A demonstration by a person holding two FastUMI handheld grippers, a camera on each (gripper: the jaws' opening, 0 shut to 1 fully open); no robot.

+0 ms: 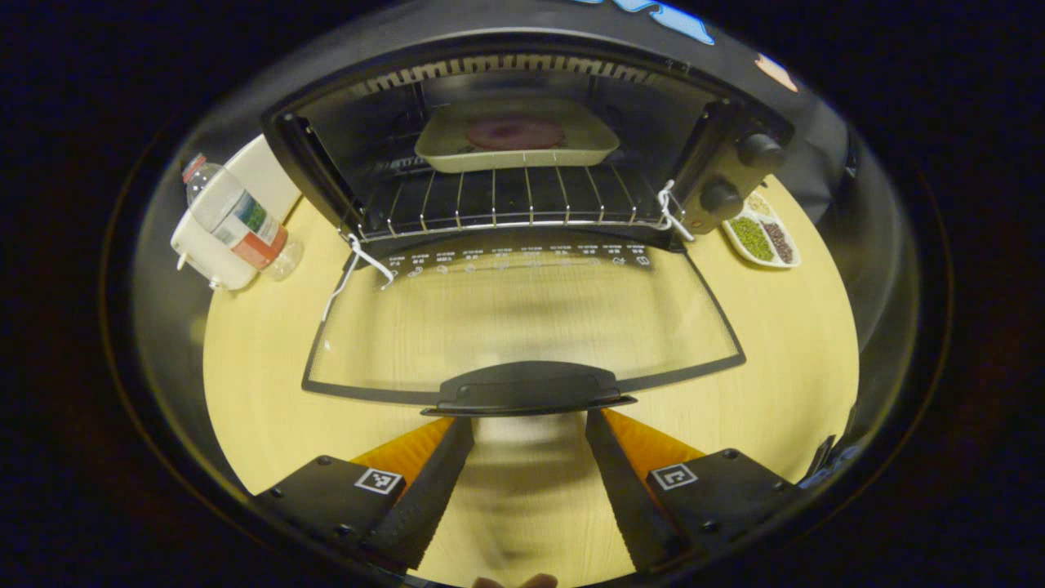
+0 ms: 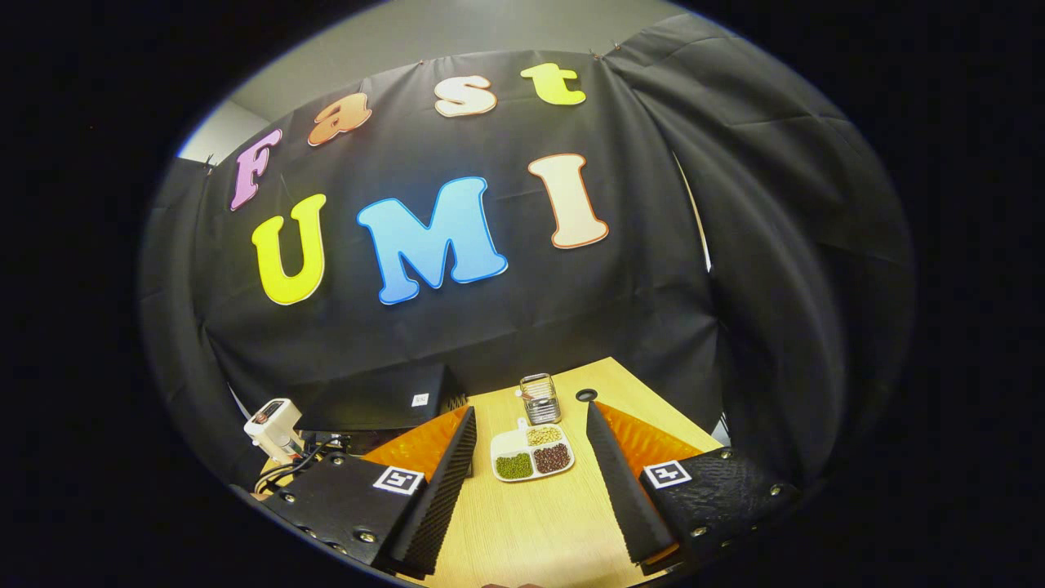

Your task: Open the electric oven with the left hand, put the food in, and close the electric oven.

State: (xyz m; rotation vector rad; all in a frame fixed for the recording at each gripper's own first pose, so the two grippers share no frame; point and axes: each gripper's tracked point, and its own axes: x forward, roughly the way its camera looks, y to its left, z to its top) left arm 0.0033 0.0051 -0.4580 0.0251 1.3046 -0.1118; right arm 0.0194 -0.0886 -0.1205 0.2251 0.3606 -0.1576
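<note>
Food sits on its tray deep on the oven rack, so closing looks like what's left. Left gripper is spread wide and empty, just short of the door handle, with the door lying flat over the counter. Best to catch the handle squarely and lift evenly. Right gripper hangs open above a divided dish.

You're in a staged recording booth | black cloth wall draped behind pale wooden tabletop | kitchen props: black electric oven, white divided dish of beans
</note>
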